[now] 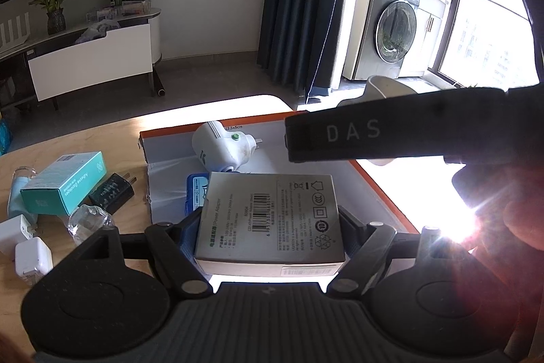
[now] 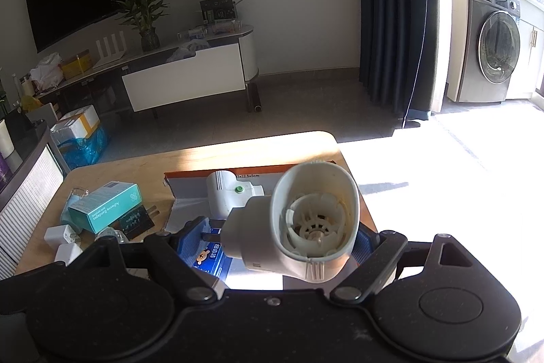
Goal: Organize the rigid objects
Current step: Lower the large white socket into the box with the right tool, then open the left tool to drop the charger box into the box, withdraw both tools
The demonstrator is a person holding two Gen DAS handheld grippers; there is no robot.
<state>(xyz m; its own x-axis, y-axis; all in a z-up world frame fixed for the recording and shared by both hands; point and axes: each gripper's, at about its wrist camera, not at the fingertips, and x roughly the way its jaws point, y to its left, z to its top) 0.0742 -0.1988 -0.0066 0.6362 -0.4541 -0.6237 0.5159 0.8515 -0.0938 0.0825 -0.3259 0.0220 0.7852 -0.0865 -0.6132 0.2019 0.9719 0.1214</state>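
Jaws of the left gripper [image 1: 270,227] clamp a grey power adapter box [image 1: 268,220] above the orange-edged tray [image 1: 384,193] at the table's [image 1: 102,135] far right corner, where a white plug-in device [image 1: 221,147] already lies, while a teal bandage box [image 1: 63,182] and chargers wait along the left edge. In the right view the right gripper [image 2: 282,240] holds a white fan-like appliance [image 2: 306,223] over the same tray; the sorting looks partly done, in a sunlit living room.

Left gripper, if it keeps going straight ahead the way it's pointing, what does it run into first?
Probably the white plug-in device lying in the orange-edged tray. The left gripper is shut on the power adapter box, which would lead the contact. Depth is hard to judge.
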